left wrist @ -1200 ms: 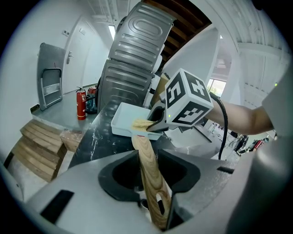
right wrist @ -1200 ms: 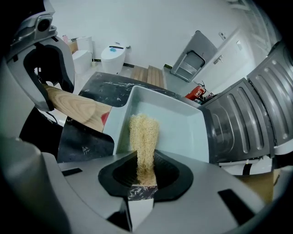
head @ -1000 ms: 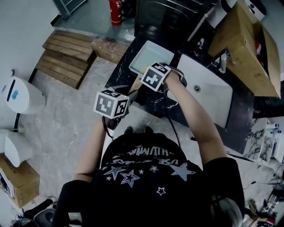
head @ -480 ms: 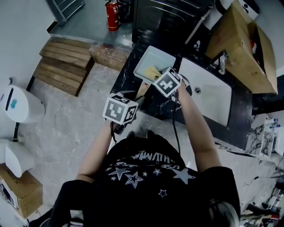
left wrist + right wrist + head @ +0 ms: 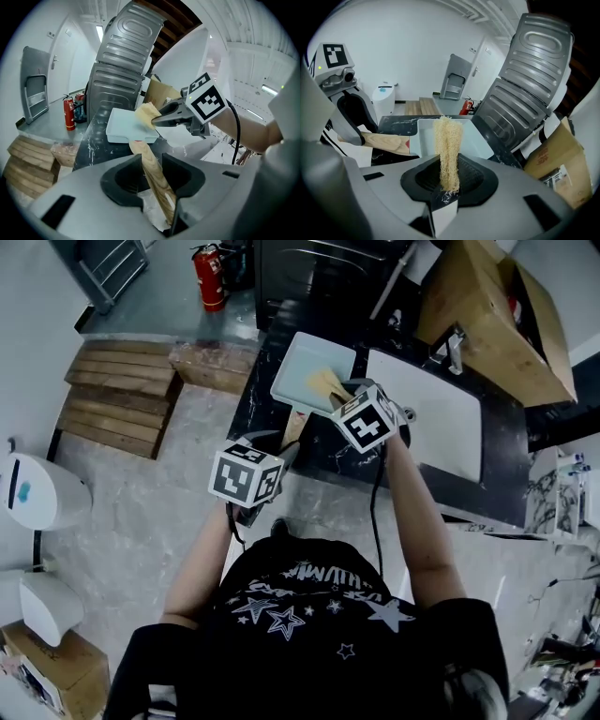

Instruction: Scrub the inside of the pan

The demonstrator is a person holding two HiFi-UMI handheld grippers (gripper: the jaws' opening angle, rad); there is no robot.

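Black marble bench (image 5: 251, 395): left hand-held gripper (image 5: 152, 164) clamps stiff wooden handle (image 5: 160, 193) of pan (image 5: 124, 126) ahead; right hand-held gripper (image 5: 449, 174) pinches scrubber (image 5: 449, 140), judged soft, light.

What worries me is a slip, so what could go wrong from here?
The yellow loofah scrubber is pinched only at its end by the right tongs, so it may bend or pull out. The pale square pan is steadied only through its wooden handle, held in the left tongs; scrubbing could twist or slide it on the black marbled counter.
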